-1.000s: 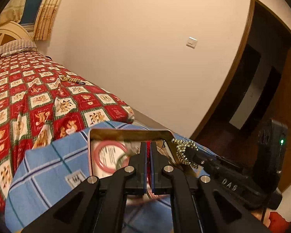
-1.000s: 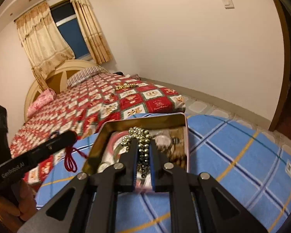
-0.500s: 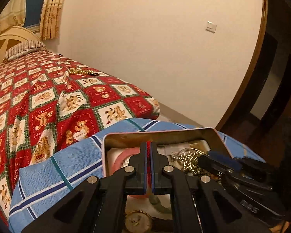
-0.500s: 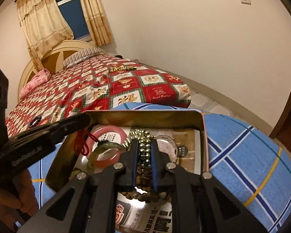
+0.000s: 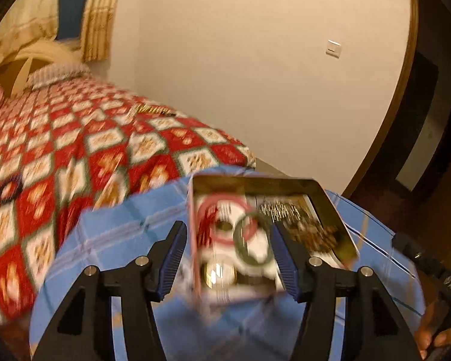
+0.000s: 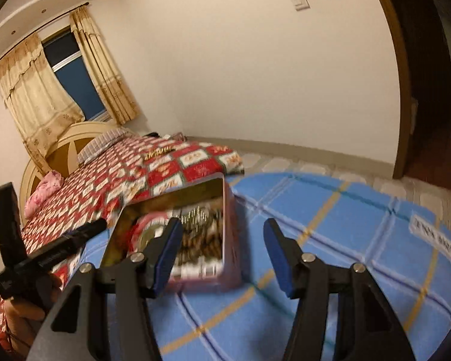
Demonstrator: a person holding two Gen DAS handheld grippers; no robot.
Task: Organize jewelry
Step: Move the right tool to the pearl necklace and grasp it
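Observation:
An open tin box sits on a blue checked cloth. It holds a pink bangle, a green bangle, a red cord, a gold watch and gold beads. My left gripper hovers just short of the tin. Its jaws are opening and nothing is pressed between them. My right gripper is to the right of the tin, jaws opening and empty. The left gripper shows at the tin's left side.
A bed with a red patterned quilt lies behind the cloth. A gold bead string and a dark bracelet lie on it. A dark doorway is on the right. A hand holds the left gripper.
Both grippers were shut, the left on the red cord, the right on the gold beads over the tin. Both have opened, let go and drawn back; the beads and cord lie in the tin.

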